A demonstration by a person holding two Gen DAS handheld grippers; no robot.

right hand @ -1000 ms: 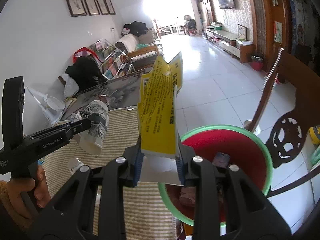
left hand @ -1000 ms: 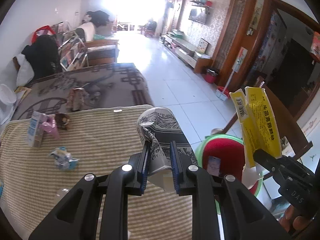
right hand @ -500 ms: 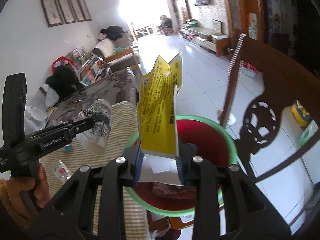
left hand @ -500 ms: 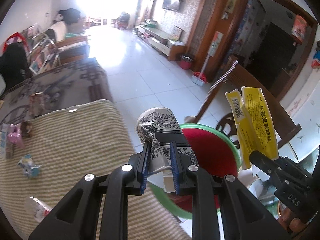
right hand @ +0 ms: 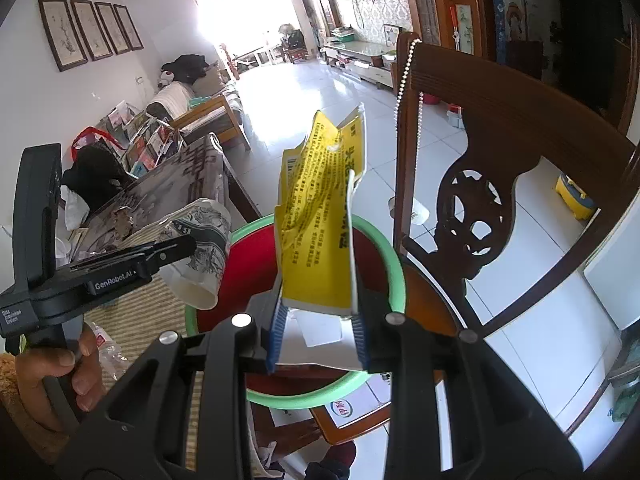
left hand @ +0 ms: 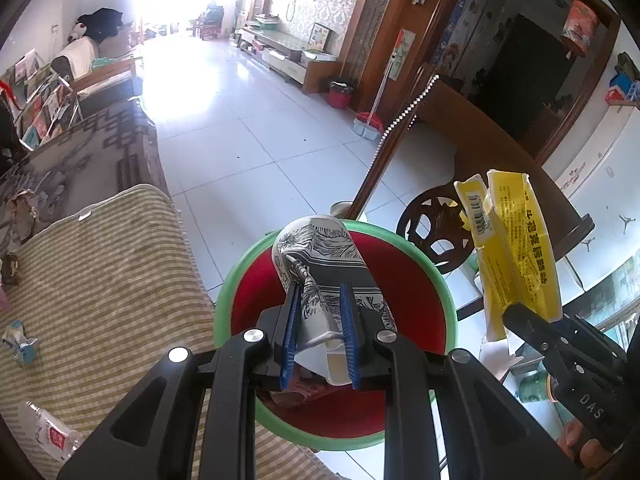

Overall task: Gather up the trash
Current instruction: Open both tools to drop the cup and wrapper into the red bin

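Observation:
My left gripper (left hand: 319,334) is shut on a black-and-white patterned paper cup (left hand: 320,256) and holds it over the red bin with a green rim (left hand: 448,300). My right gripper (right hand: 318,336) is shut on a yellow packet (right hand: 320,216) and holds it upright above the same bin (right hand: 394,264). The cup (right hand: 200,248) and the left gripper show at the left of the right wrist view. The yellow packet (left hand: 512,248) shows at the right of the left wrist view.
A striped green cloth (left hand: 100,280) covers the surface left of the bin, with a crumpled wrapper (left hand: 20,344) and a plastic bottle (left hand: 48,436) on it. A dark wooden chair (right hand: 480,184) stands right behind the bin. White tiled floor lies beyond.
Both grippers have moved right from above the striped cloth to over the bin, each keeping its item. The cup now hangs over the bin's red inside.

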